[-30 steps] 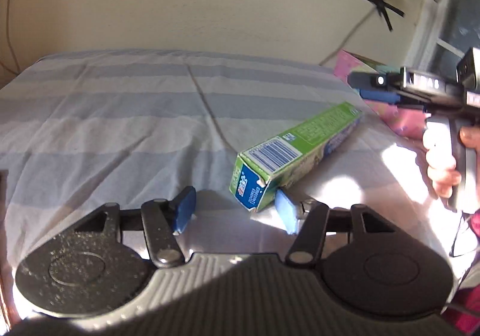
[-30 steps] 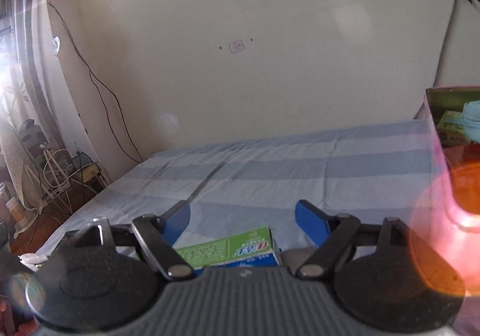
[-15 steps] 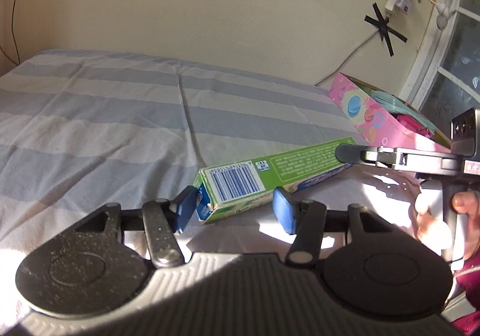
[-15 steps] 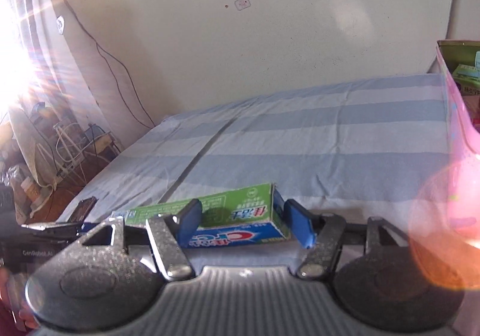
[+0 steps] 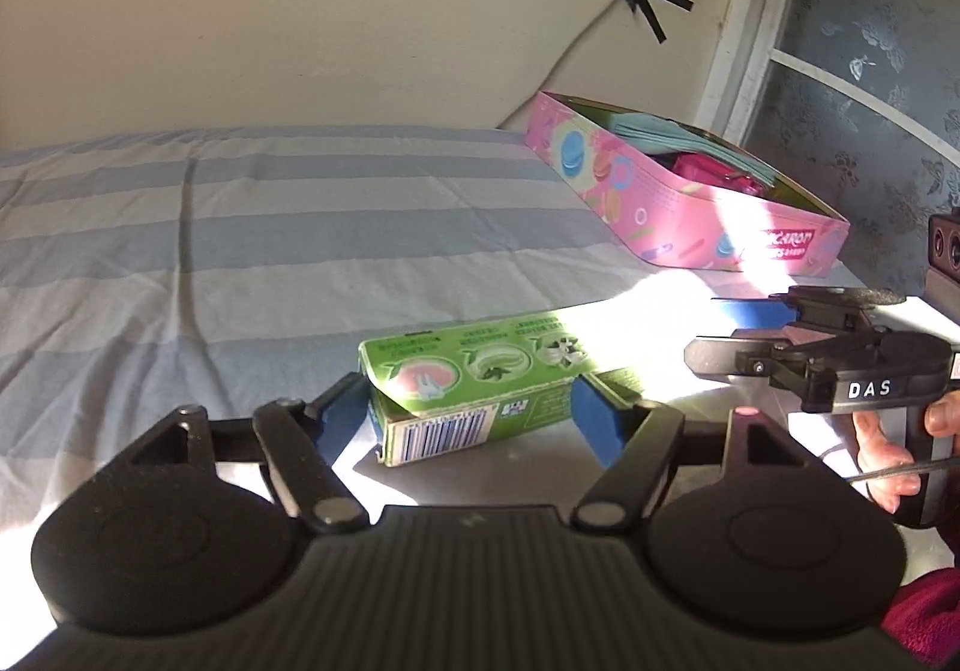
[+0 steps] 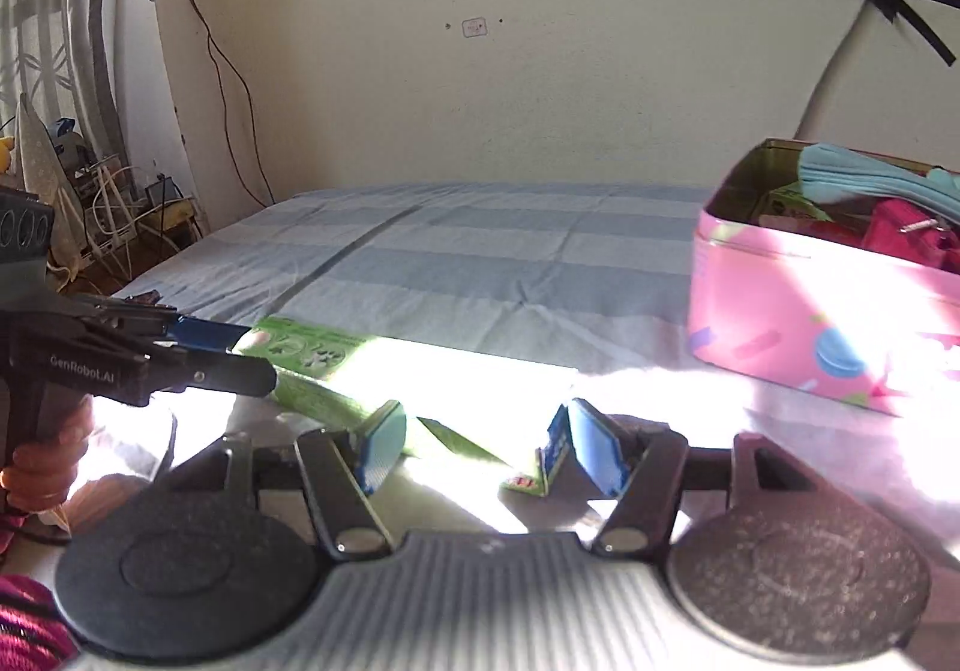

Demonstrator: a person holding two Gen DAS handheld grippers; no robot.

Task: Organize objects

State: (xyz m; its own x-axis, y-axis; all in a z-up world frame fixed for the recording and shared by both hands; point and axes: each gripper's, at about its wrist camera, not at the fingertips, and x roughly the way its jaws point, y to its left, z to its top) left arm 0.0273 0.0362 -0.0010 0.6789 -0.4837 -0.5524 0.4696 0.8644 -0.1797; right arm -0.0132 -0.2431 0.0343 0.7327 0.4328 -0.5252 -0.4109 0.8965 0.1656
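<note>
The long green cardboard toothpaste box [image 5: 480,383] lies on the striped bedsheet [image 5: 240,251], just short of the pink tin [image 5: 690,215]. Left gripper [image 5: 468,419] and right gripper [image 6: 480,443] each straddle an end, fingers apart, not clamping. Light, stiff, crushable; best pinched across its narrow sides.

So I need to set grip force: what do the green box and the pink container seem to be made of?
The green box looks like thin printed cardboard with a slight sheen: sharp folded edges, a barcode on its end flap. The pink container looks like painted metal, probably tin: glossy printed wall, a rolled rim, and a dull golden inside. The look alone cannot confirm this.
</note>
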